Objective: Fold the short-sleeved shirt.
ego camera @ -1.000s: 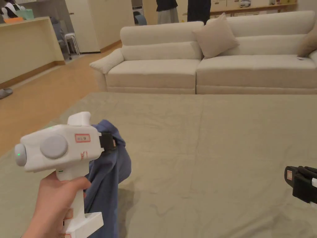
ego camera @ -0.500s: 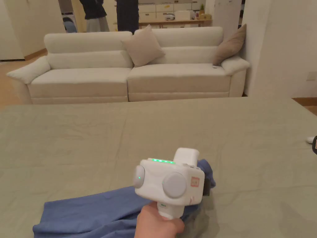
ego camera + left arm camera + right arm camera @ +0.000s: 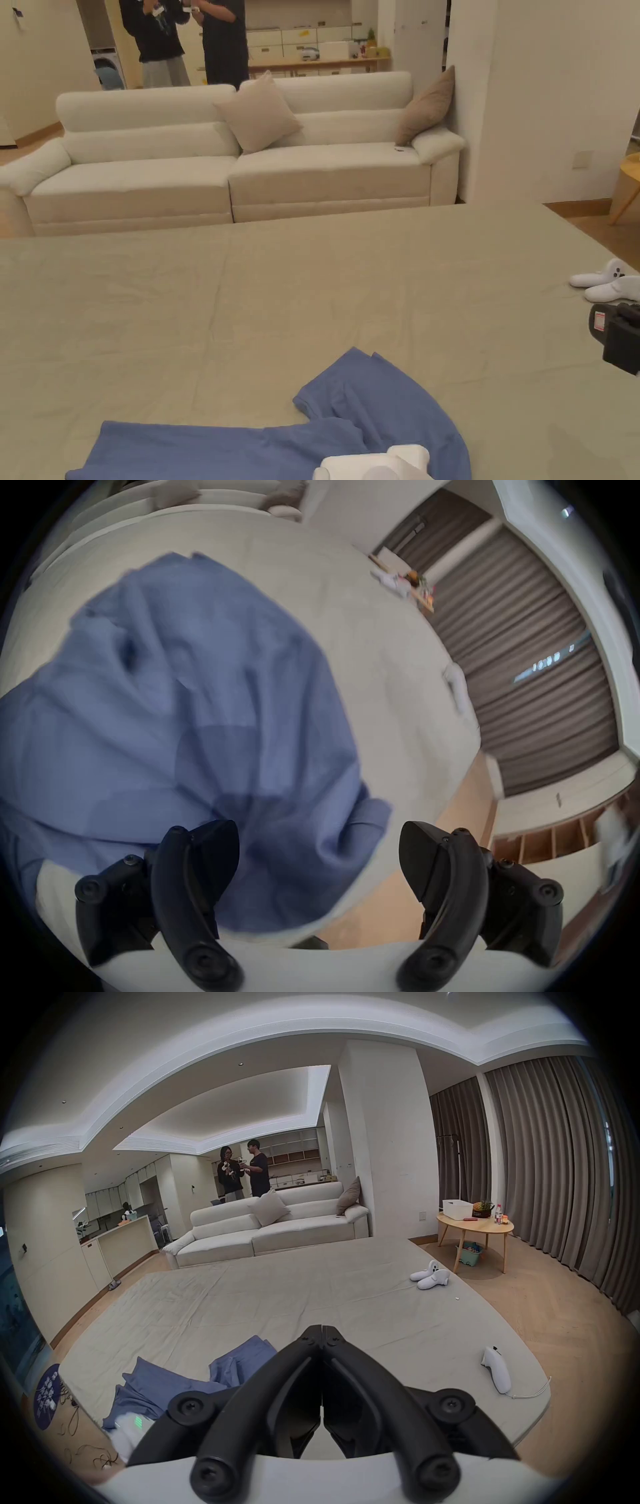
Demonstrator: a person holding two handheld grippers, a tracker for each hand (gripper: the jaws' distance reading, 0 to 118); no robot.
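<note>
Our blue short-sleeved shirt lies crumpled, soft and limp, on the bed, left claw released above it, right claw clenched empty; we'd pinch its shoulder seams.

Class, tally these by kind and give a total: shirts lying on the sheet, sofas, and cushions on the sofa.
Blue shirt: 1
Sofa: 1
Cushions: 2
Total: 4
</note>
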